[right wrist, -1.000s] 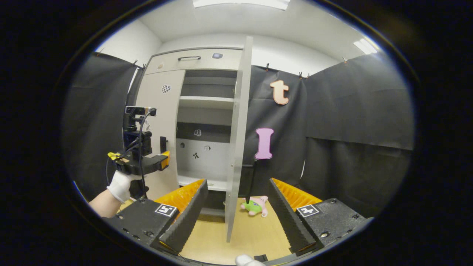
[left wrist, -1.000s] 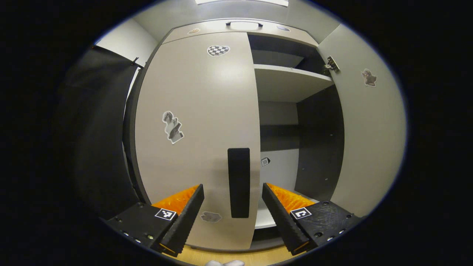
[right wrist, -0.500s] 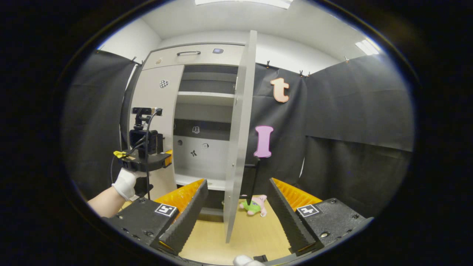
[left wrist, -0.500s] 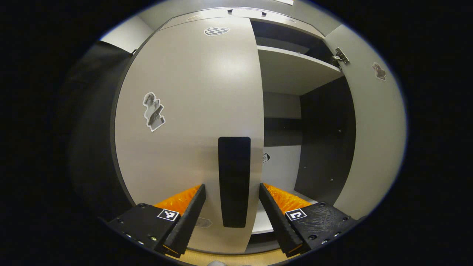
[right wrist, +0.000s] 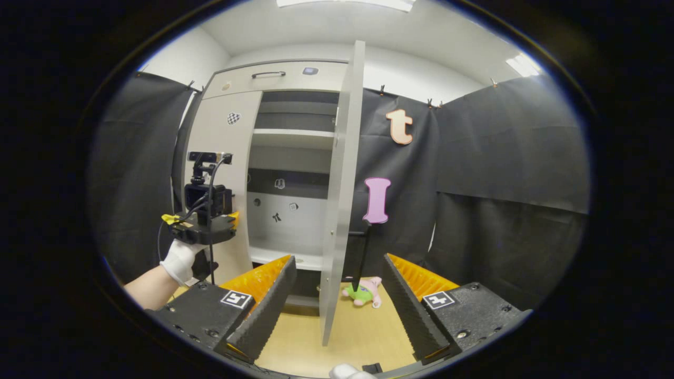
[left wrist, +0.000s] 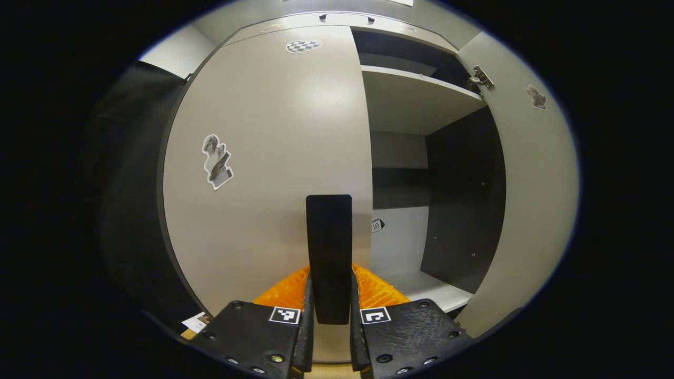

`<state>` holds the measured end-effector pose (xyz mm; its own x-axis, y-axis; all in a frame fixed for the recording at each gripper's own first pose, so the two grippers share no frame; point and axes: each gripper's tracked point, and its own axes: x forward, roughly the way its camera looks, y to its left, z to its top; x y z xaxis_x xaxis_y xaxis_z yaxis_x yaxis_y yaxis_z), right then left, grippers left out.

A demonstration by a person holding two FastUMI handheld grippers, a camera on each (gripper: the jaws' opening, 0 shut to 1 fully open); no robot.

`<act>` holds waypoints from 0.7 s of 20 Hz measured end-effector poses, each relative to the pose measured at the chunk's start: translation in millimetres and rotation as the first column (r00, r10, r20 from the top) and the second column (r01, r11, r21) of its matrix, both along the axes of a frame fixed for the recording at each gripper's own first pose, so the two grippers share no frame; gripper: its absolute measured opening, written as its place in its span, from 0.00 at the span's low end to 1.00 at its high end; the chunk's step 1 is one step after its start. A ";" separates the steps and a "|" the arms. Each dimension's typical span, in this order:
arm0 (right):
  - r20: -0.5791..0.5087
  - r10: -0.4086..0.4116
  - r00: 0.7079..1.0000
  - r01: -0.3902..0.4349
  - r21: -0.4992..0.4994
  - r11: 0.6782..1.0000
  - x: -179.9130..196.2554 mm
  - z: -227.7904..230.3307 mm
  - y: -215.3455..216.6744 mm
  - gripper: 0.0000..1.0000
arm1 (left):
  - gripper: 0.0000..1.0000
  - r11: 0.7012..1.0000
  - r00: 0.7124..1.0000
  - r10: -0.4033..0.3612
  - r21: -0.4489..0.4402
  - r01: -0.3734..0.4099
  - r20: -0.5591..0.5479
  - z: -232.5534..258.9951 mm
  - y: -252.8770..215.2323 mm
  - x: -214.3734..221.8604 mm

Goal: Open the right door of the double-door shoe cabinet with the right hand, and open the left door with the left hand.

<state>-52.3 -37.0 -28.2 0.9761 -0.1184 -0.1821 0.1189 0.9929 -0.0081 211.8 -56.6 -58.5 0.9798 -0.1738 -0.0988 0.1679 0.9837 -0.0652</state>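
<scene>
Shoe cabinet (left wrist: 400,100), pale grey with dark inner walls, stands straight ahead of the left gripper (left wrist: 330,326), whose fingers clamp the black handle (left wrist: 329,252) of the closed left door (left wrist: 268,158).

Right gripper view: right gripper (right wrist: 337,305) gapes wide, the open right door (right wrist: 339,195) edge-on between its fingers; a gloved hand (right wrist: 179,260) holds the left gripper (right wrist: 231,221) at the left door (right wrist: 224,152); beyond the fingers, a plush toy (right wrist: 363,292) lies on the floor (right wrist: 353,331).

The left door (left wrist: 274,158) had a smooth, faintly glossy laminate face that caught a soft sheen of light, and its handle (left wrist: 329,252) looked matt. The hinge (left wrist: 480,79) was shiny metal. The floor (right wrist: 353,331) looked like pale wood, the plush toy (right wrist: 364,292) soft cloth.
</scene>
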 end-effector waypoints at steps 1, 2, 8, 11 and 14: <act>-0.001 0.002 1.000 -0.002 0.000 1.000 -0.7 -1.1 -0.5 1.00 | 0.25 1.000 1.000 0.004 -0.005 -0.004 -0.002 -0.8 -0.2 1.4; -0.003 0.003 1.000 -0.003 0.001 1.000 -0.9 -1.6 -0.4 1.00 | 0.20 1.000 1.000 0.004 -0.002 -0.004 -0.003 -0.2 0.9 -1.0; 0.003 0.019 1.000 -0.019 0.003 1.000 -1.9 -1.9 -1.6 1.00 | 0.16 1.000 1.000 -0.014 0.001 0.014 -0.006 0.2 1.6 -5.9; 0.002 0.037 0.999 -0.037 0.009 0.999 -2.8 -5.0 -0.5 1.00 | 0.16 1.000 1.000 -0.021 0.004 0.021 0.004 2.6 3.7 -11.3; 0.002 0.063 0.998 -0.063 0.017 0.998 -5.4 -7.2 4.4 1.00 | 0.11 1.000 1.000 -0.030 0.002 0.030 0.005 3.8 3.7 -19.9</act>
<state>-57.7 -32.5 -35.4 0.9818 -0.0536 -0.1823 0.0562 0.9984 0.0090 191.9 -52.9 -54.8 0.9746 -0.2028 -0.0947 0.1975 0.9783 -0.0622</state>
